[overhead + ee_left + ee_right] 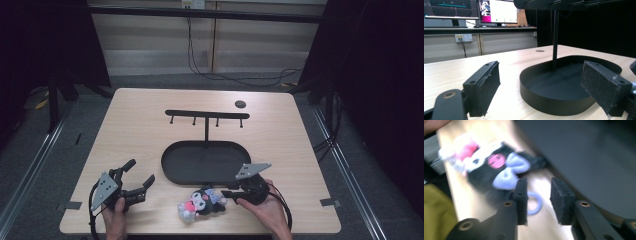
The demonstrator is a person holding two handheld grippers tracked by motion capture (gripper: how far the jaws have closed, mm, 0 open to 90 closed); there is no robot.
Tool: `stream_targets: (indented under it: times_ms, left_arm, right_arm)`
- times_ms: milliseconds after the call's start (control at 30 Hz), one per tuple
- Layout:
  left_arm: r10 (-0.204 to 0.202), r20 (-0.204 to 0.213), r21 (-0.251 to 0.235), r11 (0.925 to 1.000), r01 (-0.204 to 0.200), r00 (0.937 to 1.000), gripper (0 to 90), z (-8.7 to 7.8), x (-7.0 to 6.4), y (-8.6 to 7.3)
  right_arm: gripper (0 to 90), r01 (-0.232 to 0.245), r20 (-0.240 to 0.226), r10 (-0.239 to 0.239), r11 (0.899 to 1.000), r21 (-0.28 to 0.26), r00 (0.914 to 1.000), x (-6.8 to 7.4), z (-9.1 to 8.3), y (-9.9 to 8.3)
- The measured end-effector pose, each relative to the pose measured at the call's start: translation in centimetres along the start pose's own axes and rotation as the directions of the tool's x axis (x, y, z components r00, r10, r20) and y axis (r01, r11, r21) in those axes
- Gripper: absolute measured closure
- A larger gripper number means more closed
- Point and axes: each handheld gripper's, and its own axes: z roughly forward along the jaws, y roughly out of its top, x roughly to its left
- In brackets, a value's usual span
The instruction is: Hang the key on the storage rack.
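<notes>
A small black plush toy (200, 202) with a pink face patch and pale blue bow lies on the table near the front edge. My right gripper (226, 192) sits just right of it, pointing at it. In the right gripper view the toy (489, 167) is blurred, and its blue ring (535, 206) lies on the table behind the narrow gap of my right gripper (538, 182), which is open with nothing clamped. My left gripper (141, 171) rests at the front left, wide open and holding nothing. The left gripper (539, 75) faces the black oval tray (554, 87).
The black oval tray (167, 165) stands mid-table with a T-shaped hook stand (206, 116) rising from its back. A dark round disc (240, 104) marks the far table top. Tape marks (330, 202) sit at the front corners. Monitors (496, 11) stand beyond the table.
</notes>
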Motion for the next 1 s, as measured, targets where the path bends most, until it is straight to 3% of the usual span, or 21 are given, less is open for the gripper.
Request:
stream_targets:
  times_ms: [133,300,400,633,767,1000]
  left_arm:
    - [0.000,0.000,0.000,1.0000,0.000,1.0000,15.2,0.0,0.0,0.0]
    - [0.000,0.000,0.000,1.0000,0.000,1.0000,15.2,0.0,0.0,0.0]
    - [0.004,0.000,0.003,1.0000,-0.004,1.0000,15.2,0.0,0.0,0.0]
    - [-0.002,0.000,-0.001,1.0000,0.002,1.0000,15.2,0.0,0.0,0.0]
    - [0.003,0.001,0.003,1.0000,-0.003,1.0000,15.2,0.0,0.0,0.0]
    - [-0.002,0.002,0.000,1.0000,0.002,1.0000,15.2,0.0,0.0,0.0]
  right_arm:
    - [72.7,0.012,-0.078,-0.007,0.998,0.067,0.9969,-0.3,0.2,0.6]
    - [66.4,0.036,-0.092,-0.017,0.979,0.201,0.9956,-0.5,0.7,1.7]
    - [64.1,0.054,-0.100,-0.031,0.970,0.237,0.9945,-0.7,1.0,2.2]
    - [63.3,0.105,-0.141,-0.058,0.929,0.354,0.9883,-0.8,2.4,3.2]
    - [62.9,0.118,-0.159,-0.059,0.913,0.391,0.9856,-1.1,2.9,3.7]
    - [59.8,0.166,-0.224,-0.069,0.877,0.451,0.9722,-1.3,4.4,4.3]
